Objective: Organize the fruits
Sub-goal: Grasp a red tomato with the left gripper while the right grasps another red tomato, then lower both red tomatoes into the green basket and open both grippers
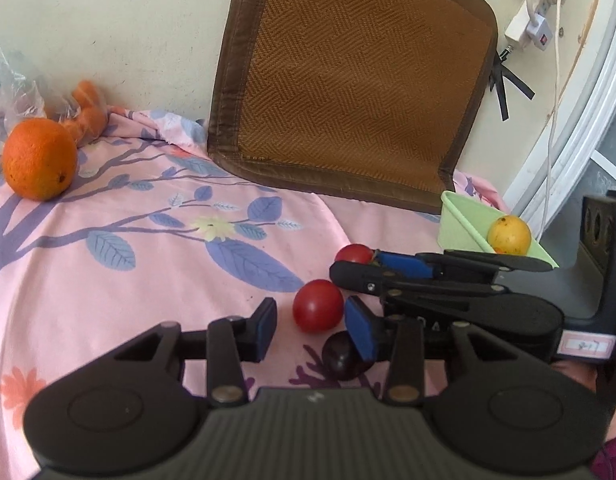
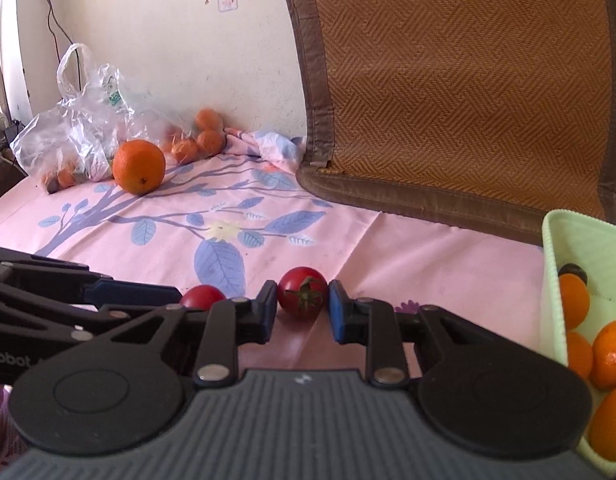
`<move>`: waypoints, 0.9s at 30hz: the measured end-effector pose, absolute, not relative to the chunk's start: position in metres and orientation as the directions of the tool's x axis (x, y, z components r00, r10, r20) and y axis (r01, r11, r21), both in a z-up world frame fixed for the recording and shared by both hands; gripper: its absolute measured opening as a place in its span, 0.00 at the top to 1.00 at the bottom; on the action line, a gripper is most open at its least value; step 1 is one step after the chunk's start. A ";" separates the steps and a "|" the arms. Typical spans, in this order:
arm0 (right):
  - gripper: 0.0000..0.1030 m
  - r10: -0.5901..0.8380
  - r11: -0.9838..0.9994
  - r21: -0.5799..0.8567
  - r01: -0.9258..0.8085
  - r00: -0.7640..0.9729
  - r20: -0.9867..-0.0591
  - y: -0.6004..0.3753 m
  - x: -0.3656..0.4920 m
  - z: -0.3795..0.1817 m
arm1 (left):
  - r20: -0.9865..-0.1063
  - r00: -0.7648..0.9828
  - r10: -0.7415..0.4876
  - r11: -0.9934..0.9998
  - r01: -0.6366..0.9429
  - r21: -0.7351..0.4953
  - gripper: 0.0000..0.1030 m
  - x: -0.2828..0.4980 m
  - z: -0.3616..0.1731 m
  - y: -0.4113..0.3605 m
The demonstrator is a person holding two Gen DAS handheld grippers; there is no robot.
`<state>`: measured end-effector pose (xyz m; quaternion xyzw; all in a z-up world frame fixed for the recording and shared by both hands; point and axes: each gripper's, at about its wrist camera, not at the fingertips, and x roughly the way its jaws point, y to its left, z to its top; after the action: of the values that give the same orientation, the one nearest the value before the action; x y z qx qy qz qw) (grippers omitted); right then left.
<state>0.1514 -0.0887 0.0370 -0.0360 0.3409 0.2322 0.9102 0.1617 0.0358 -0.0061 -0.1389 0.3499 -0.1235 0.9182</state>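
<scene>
Two red cherry tomatoes lie on the pink floral sheet. In the left wrist view my left gripper (image 1: pixel 313 326) is open around the nearer tomato (image 1: pixel 317 306), not touching it; a dark plum (image 1: pixel 343 356) lies by its right finger. The right gripper (image 1: pixel 353 266) reaches in from the right at the farther tomato (image 1: pixel 353 254). In the right wrist view my right gripper (image 2: pixel 302 307) is open, its blue pads either side of a stemmed tomato (image 2: pixel 302 291). The other tomato (image 2: pixel 202 297) sits left, by the left gripper's fingers (image 2: pixel 136 290). A green basket (image 2: pixel 563 240) holds several oranges.
A large orange (image 2: pixel 138 166) sits far left by a plastic bag (image 2: pixel 74 136) with small oranges (image 2: pixel 206 138). A brown woven cushion (image 2: pixel 459 88) leans on the wall behind. The basket (image 1: pixel 463 222) with a yellow fruit (image 1: pixel 509 234) stands right. Cables hang on the wall (image 1: pixel 547 80).
</scene>
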 end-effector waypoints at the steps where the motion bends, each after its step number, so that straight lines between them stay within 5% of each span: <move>1: 0.71 0.395 0.894 0.095 -0.437 0.671 -0.628 -0.092 0.149 0.040 | -0.608 0.724 -0.325 0.931 0.131 -0.342 0.63 0.164 -0.007 0.035; 3: 0.71 0.392 0.902 0.104 -0.419 0.694 -0.604 -0.100 0.142 0.046 | -0.599 0.725 -0.339 0.926 0.142 -0.351 0.73 0.166 -0.007 0.033; 7: 0.71 0.431 0.898 0.188 -0.398 0.709 -0.558 -0.123 0.126 0.060 | -0.592 0.721 -0.361 0.912 0.142 -0.384 0.73 0.169 -0.007 0.035; 10: 0.71 0.514 0.853 0.388 -0.350 0.691 -0.508 -0.155 0.118 0.068 | -0.539 0.722 -0.433 0.856 0.143 -0.496 0.73 0.167 0.000 0.047; 15: 0.71 0.450 0.870 0.413 -0.270 0.776 -0.442 -0.200 0.095 0.086 | -0.486 0.728 -0.483 0.818 0.177 -0.547 0.73 0.159 0.023 0.040; 21: 0.71 0.572 0.599 0.793 -0.107 0.751 -0.330 -0.292 0.101 0.076 | -0.478 0.697 -0.534 0.816 0.276 -0.508 0.73 0.155 0.049 -0.013; 27: 0.71 0.640 0.357 0.934 -0.026 0.734 -0.225 -0.345 0.113 0.063 | -0.478 0.657 -0.583 0.801 0.367 -0.472 0.73 0.159 0.059 -0.074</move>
<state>0.1134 -0.3453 0.0625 0.5240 0.2933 0.2162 0.7699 0.1593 -0.0739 0.0585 -0.1698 0.3179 -0.2655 0.8942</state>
